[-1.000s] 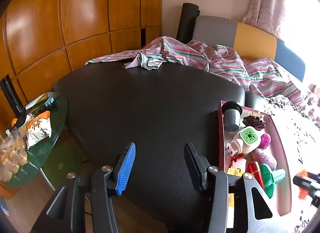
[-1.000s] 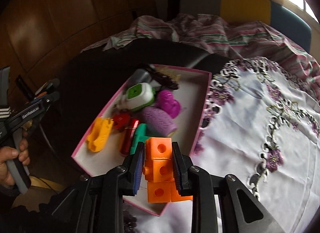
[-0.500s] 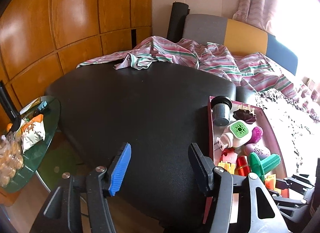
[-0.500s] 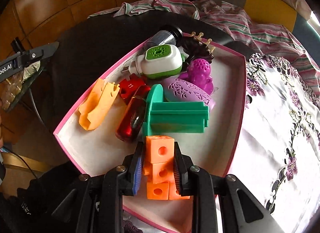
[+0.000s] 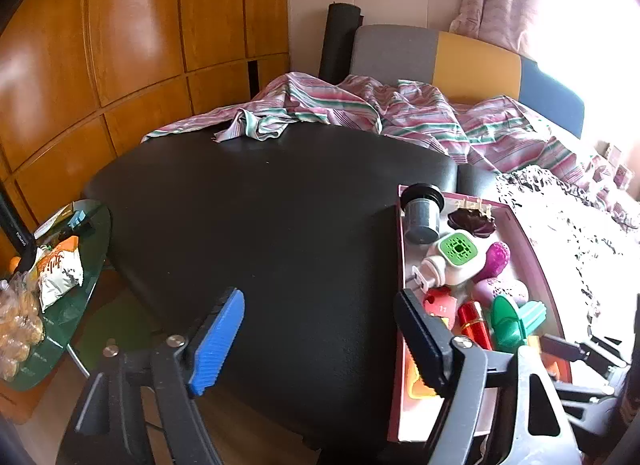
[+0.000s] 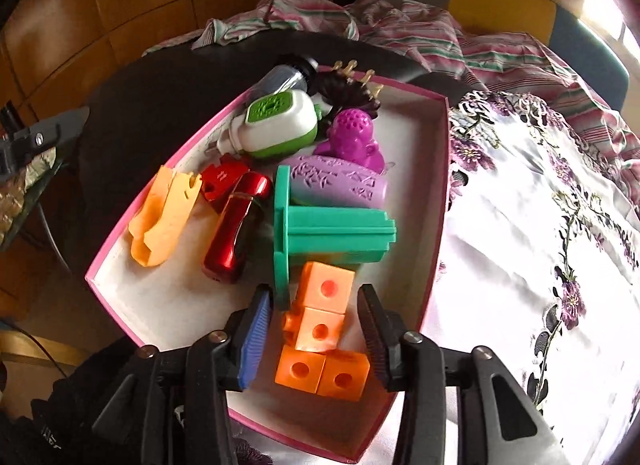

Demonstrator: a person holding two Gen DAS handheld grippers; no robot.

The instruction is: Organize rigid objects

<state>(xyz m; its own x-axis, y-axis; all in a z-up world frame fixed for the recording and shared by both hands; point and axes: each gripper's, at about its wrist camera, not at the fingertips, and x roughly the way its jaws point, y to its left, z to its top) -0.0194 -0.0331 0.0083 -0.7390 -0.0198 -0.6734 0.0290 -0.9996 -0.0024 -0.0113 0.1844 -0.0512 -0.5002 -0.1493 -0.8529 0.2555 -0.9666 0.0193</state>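
A pink-rimmed box (image 6: 438, 169) holds several toys: an orange cube block piece (image 6: 320, 329), a green spool (image 6: 320, 229), a red bottle (image 6: 236, 225), a yellow-orange piece (image 6: 164, 217), a purple oval (image 6: 340, 185) and a white-green plug device (image 6: 280, 125). My right gripper (image 6: 314, 339) is open, its jaws on either side of the orange piece, which lies in the box. My left gripper (image 5: 320, 333) is open and empty over the black cushion (image 5: 260, 225), left of the box (image 5: 400, 249).
A white embroidered cloth (image 6: 540, 245) lies right of the box. A striped blanket (image 5: 380, 117) is piled behind. A glass side table (image 5: 52, 285) with snack packets stands at the far left. Wooden panels (image 5: 120, 45) line the wall.
My right gripper has opened and let go of the orange cube piece, which now rests in the box. My left gripper has stayed open and shifted only slightly.
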